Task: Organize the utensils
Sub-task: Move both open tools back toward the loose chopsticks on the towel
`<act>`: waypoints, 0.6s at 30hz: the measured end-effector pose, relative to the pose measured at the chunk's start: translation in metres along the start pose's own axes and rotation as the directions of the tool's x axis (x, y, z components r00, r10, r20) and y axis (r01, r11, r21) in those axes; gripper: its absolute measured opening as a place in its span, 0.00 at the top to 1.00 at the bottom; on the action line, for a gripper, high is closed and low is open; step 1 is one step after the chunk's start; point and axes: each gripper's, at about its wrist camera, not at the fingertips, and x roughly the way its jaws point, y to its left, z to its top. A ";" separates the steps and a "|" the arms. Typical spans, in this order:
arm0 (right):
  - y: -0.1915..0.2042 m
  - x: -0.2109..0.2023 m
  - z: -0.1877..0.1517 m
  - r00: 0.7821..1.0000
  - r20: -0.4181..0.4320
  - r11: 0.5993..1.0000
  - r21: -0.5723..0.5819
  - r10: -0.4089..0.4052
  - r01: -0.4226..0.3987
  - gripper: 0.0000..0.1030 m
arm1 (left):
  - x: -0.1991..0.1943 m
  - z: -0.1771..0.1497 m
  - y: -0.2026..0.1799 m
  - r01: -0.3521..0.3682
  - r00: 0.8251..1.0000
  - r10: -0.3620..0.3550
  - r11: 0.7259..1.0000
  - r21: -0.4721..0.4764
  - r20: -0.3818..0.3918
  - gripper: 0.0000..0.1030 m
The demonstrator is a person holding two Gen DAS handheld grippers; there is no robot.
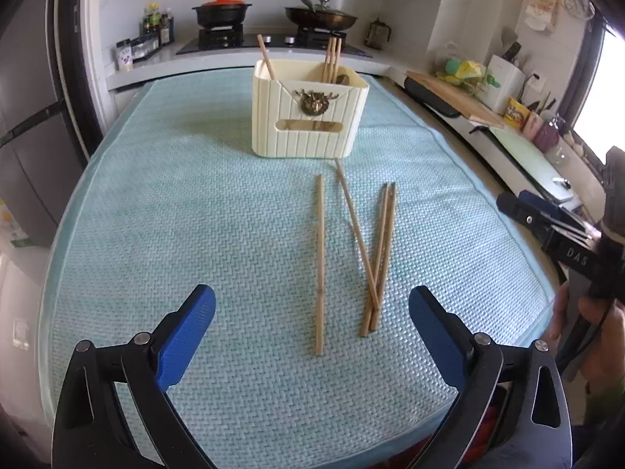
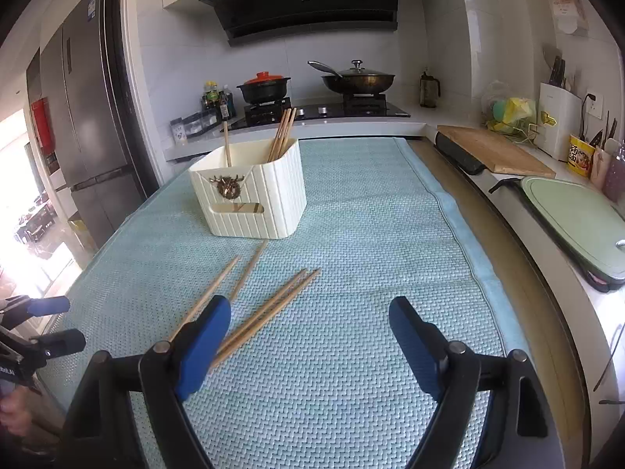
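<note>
A cream ribbed utensil holder [image 1: 308, 113] [image 2: 254, 195] stands on the light blue mat [image 1: 195, 215] [image 2: 351, 273], with several wooden chopsticks upright in it [image 1: 332, 60] [image 2: 282, 133]. Several loose chopsticks lie on the mat in front of it: a single one [image 1: 320, 262], a slanted one [image 1: 355, 226] and a pair [image 1: 383, 254] [image 2: 273, 312]. My left gripper [image 1: 312, 312] is open and empty, hovering just short of the near ends of the chopsticks. My right gripper [image 2: 310, 332] is open and empty, its left finger [image 2: 203, 344] over the chopsticks' near ends. It also shows at the right edge of the left wrist view [image 1: 547, 226].
Behind the mat is a stove with a black pot [image 2: 263, 88] and a lidded pan [image 2: 357, 78]. To the right are a wooden cutting board [image 2: 496, 152] and a green board [image 2: 574, 219]. A fridge [image 2: 86, 129] stands at the left.
</note>
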 end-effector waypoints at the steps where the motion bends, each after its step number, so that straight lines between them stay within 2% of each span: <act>1: 0.000 0.000 -0.002 1.000 -0.008 1.000 0.007 0.013 -0.013 0.17 | -0.004 0.001 0.000 -0.009 1.000 0.009 1.000 -0.002 0.011 0.01; 4: -0.002 0.000 -0.005 0.999 -0.019 0.999 0.019 0.029 -0.029 0.16 | -0.016 0.004 0.005 -0.014 0.999 0.014 1.000 -0.013 0.052 0.00; 7: 0.000 -0.003 -0.006 0.999 -0.018 1.000 -0.001 0.030 -0.030 0.11 | -0.018 0.006 0.016 -0.013 0.998 0.016 0.998 -0.055 0.061 0.00; 9: 0.001 -0.004 -0.007 0.999 -0.023 0.999 -0.005 0.035 -0.035 0.00 | -0.012 0.005 0.024 -0.034 0.998 0.038 0.996 -0.082 0.046 0.01; 13: 0.001 0.007 -0.013 0.995 -0.098 1.000 -0.009 0.008 -0.009 0.00 | 0.000 -0.008 0.036 -0.127 0.991 0.130 0.987 -0.095 0.025 0.01; 18: -0.003 0.023 -0.022 0.985 -0.170 0.999 0.037 -0.023 0.029 0.01 | 0.016 -0.019 0.041 -0.139 0.990 0.138 0.987 -0.084 -0.014 0.01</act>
